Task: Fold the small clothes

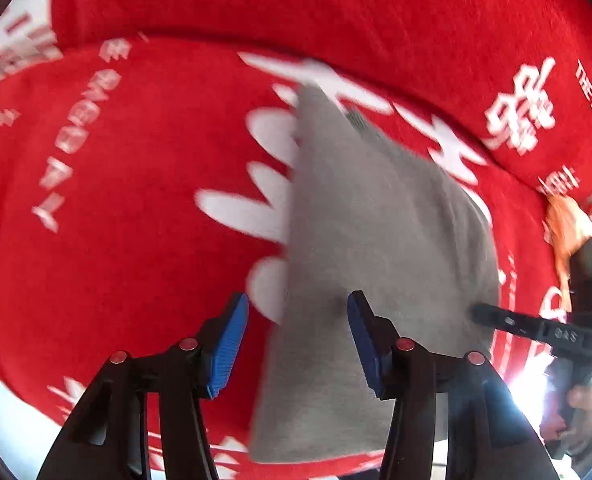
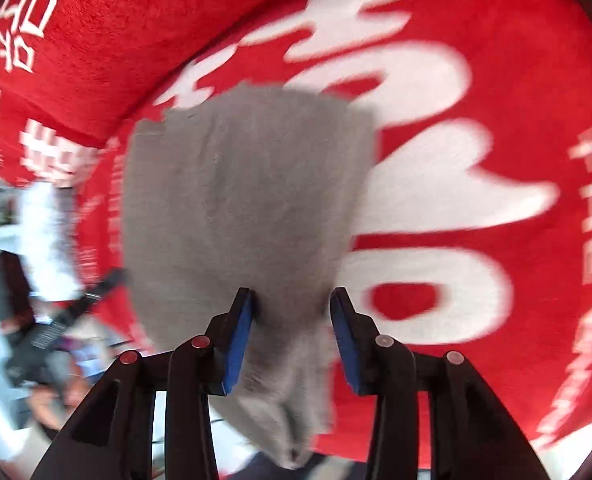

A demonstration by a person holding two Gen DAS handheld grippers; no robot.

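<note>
- Left wrist view: grey garment (image 1: 376,248), soft matte knit, folded into a flat, roughly wedge-shaped panel, narrow at the far end and wider toward the camera. Long axis runs from near the camera away and slightly left; far tip points to the upper left.
- It lies on a red blanket (image 1: 135,220), fuzzy plush with big white printed characters and small white lettering; the blanket rises in a soft fold at the back.
- Left gripper (image 1: 298,316): black plastic arms with ribbed blue pads, jaws spread wide, nothing between them. The left edge of the garment falls inside the gap, below the pads; contact cannot be told.
- Right gripper (image 1: 492,314) shows at the right edge, black finger at the garment's right edge. An orange-tan item (image 1: 564,228) sits behind it, blurred.
- Right wrist view: same grey garment (image 2: 247,200), blurred by motion, broad far end up-frame, narrowing to a bunched, creased corner near the camera. Long axis runs straight away from the camera.
- Right gripper (image 2: 291,304): jaws spread, bunched cloth between the blue pads; the left pad touches the fabric, the right pad looks just clear.
- Red blanket (image 2: 496,100) fills the background; left gripper (image 2: 67,316) is at the left, blurred.
</note>
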